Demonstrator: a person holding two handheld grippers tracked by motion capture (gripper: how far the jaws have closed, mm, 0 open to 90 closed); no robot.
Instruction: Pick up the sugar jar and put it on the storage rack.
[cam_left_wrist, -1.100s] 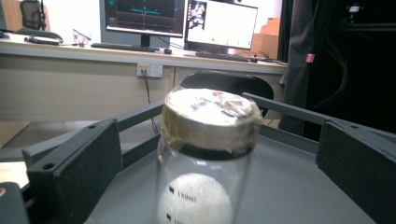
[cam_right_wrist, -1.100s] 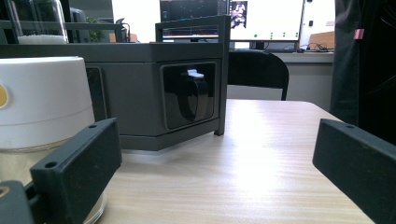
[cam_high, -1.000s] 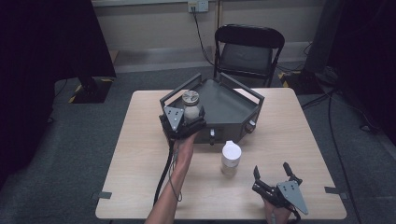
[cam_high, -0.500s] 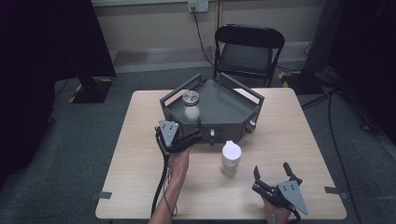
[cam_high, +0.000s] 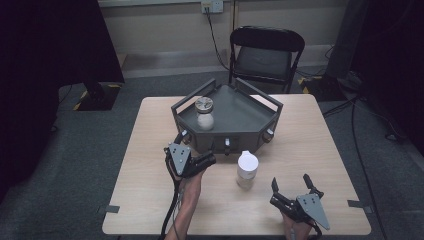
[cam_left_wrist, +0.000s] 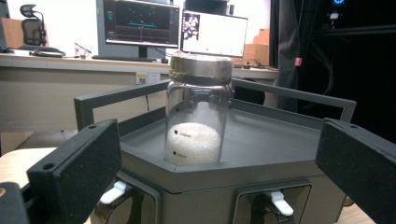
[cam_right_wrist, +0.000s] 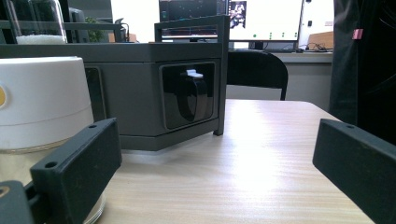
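Dark grey metal makes up the tray (cam_high: 250, 112), a six-sided box with raised rails that stands in the middle of the tabletop (cam_high: 145, 150), and every place below is told from it. On the tray's floor, at its left front corner, a jar (cam_high: 204, 113) stands upright: clear glass, a dull metal lid, white grains filling its lower part. In the left gripper view the jar (cam_left_wrist: 198, 109) rises straight ahead, between the two black jaws but well beyond them, with the tray's front wall (cam_left_wrist: 210, 182) and its white latches below it.

Just in front of the tray's left front corner, the left gripper (cam_high: 197, 162) hangs over the tabletop, held by a hand whose forearm comes up from the near edge. Its jaws stand wide apart and hold nothing; they are clear of the tray and the jar.

A bottle (cam_high: 247, 169) with a white cap stands upright on the tabletop just in front of the tray's front wall, apart from it. In the right gripper view the bottle (cam_right_wrist: 44, 102) is close at the left, beside the left jaw; whether they touch cannot be told.

Well in front of the tray and to its right, near the tabletop's near edge, the right gripper (cam_high: 292, 187) has its jaws spread wide and empty, the bottle just to its left.

Behind the tray, beyond the tabletop, stands a folding chair (cam_high: 265, 52).
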